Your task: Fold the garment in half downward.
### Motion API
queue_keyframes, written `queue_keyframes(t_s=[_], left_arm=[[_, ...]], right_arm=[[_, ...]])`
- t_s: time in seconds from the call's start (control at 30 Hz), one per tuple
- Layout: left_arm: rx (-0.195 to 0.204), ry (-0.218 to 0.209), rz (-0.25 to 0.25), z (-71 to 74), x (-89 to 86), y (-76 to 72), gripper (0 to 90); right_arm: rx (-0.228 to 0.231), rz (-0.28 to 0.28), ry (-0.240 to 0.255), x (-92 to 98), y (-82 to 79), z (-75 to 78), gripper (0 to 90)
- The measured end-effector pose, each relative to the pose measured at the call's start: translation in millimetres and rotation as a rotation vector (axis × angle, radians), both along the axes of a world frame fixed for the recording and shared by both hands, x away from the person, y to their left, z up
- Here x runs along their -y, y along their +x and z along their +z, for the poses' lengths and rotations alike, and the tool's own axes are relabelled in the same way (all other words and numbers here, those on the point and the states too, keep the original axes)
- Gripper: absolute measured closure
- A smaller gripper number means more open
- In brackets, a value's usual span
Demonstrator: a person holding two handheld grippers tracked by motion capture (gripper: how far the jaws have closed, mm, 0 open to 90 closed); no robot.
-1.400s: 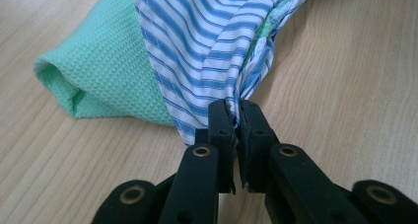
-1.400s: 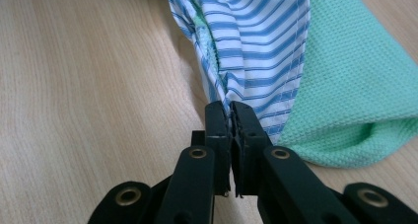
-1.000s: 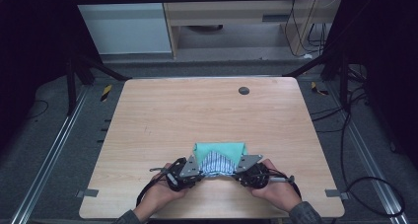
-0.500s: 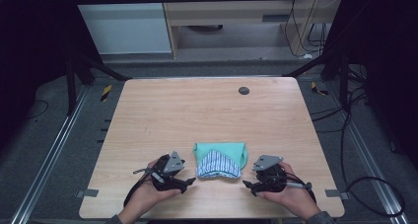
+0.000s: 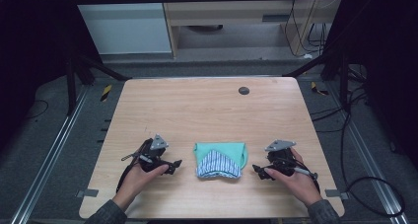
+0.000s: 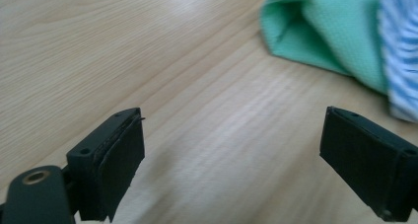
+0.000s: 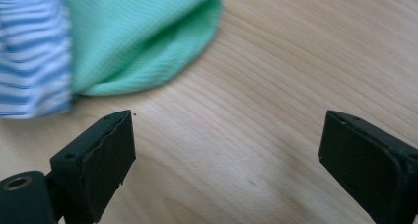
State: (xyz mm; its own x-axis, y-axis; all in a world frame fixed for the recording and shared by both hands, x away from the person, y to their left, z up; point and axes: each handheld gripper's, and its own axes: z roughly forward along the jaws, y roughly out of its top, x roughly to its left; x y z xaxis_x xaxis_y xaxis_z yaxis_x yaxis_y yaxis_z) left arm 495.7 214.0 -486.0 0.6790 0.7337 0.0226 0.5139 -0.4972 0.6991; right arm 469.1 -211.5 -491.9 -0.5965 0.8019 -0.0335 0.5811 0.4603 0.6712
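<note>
One big wooden table (image 5: pixel 207 110) is holding everything. A folded cloth (image 5: pixel 220 159), green with a blue striped flap on top, is lying near the front edge, between the two grippers and touching neither. The left gripper (image 5: pixel 173 165) is sitting just left of the cloth, and the right gripper (image 5: pixel 256 170) just right of it. Both have just been opening their jaws, which are standing wide apart over bare wood, gripping nothing.
</note>
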Motion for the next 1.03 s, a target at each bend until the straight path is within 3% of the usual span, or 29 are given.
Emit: queue_keyframes(t_s=[0.47, 0.67, 0.77, 0.9, 1.03], left_arm=[[0.005, -0.042, 0.151, -16.2, -18.0, 35.4, 6.9], [0.025, -0.052, 0.183, -21.1, -18.4, 42.9, 7.4], [0.035, -0.058, 0.187, -20.8, -18.4, 44.3, 7.7], [0.022, -0.011, 0.185, -21.8, -15.9, 46.3, 3.7], [0.015, -0.013, 0.217, -22.3, -17.4, 46.0, 0.0]], right_arm=[[0.061, -0.219, 0.024, 14.4, 35.4, -13.5, 8.6], [0.067, -0.282, 0.072, 13.3, 44.7, -19.5, 7.1], [0.064, -0.323, 0.069, 8.3, 48.9, -19.6, 5.0], [0.049, -0.365, 0.064, 4.8, 50.9, -20.2, 0.2], [0.051, -0.371, 0.063, 4.5, 50.6, -20.3, 0.2]])
